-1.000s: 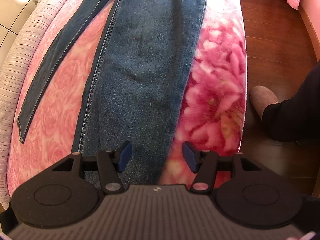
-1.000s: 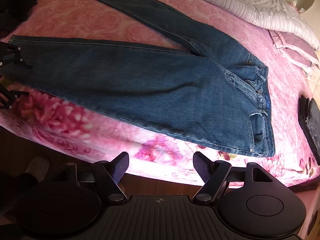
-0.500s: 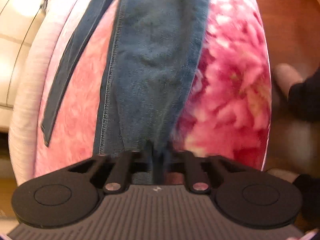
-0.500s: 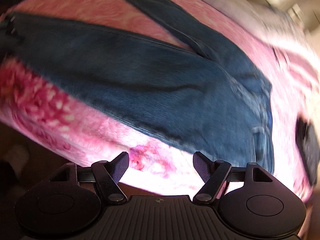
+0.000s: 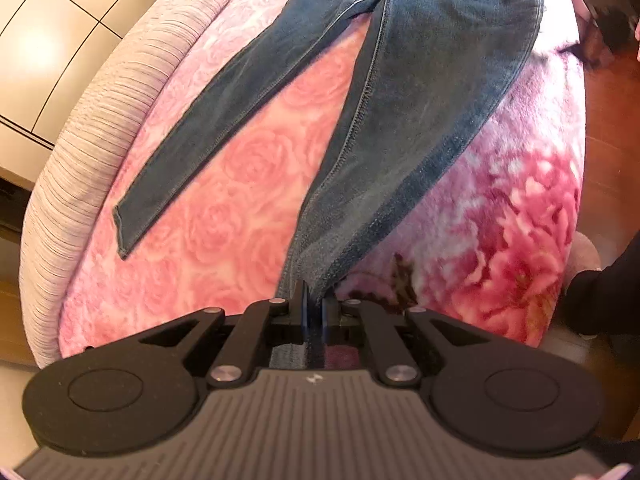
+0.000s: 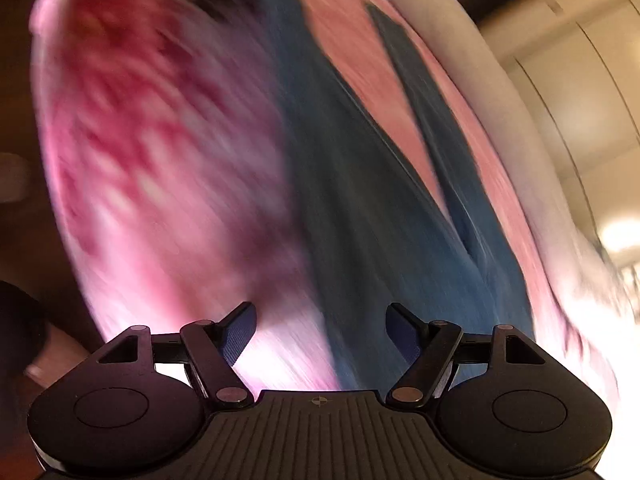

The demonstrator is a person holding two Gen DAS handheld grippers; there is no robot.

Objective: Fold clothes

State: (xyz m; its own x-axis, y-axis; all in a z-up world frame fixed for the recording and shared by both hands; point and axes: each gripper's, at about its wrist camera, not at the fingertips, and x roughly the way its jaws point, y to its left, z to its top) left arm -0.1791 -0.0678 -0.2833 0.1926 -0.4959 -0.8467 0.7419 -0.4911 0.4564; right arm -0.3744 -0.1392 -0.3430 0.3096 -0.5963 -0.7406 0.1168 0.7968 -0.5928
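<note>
left wrist: left gripper pinches hem of jeans spread on pink blanket; lift hem evenly toward other leg | right wrist: blurred; right gripper wide, empty, over jeans; grip waistband edge first

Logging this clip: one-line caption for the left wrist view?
Left gripper, jaws shut on the hem of a jeans leg spread over a pink rose blanket.

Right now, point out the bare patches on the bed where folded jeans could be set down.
The widest bare patch of the pink blanket is the wedge between the two legs of the jeans. A second lies right of the held leg, toward the bed edge and the wooden floor. Left of the far leg, only a thin strip runs beside the striped cover. The left gripper crowds the near hem.
</note>
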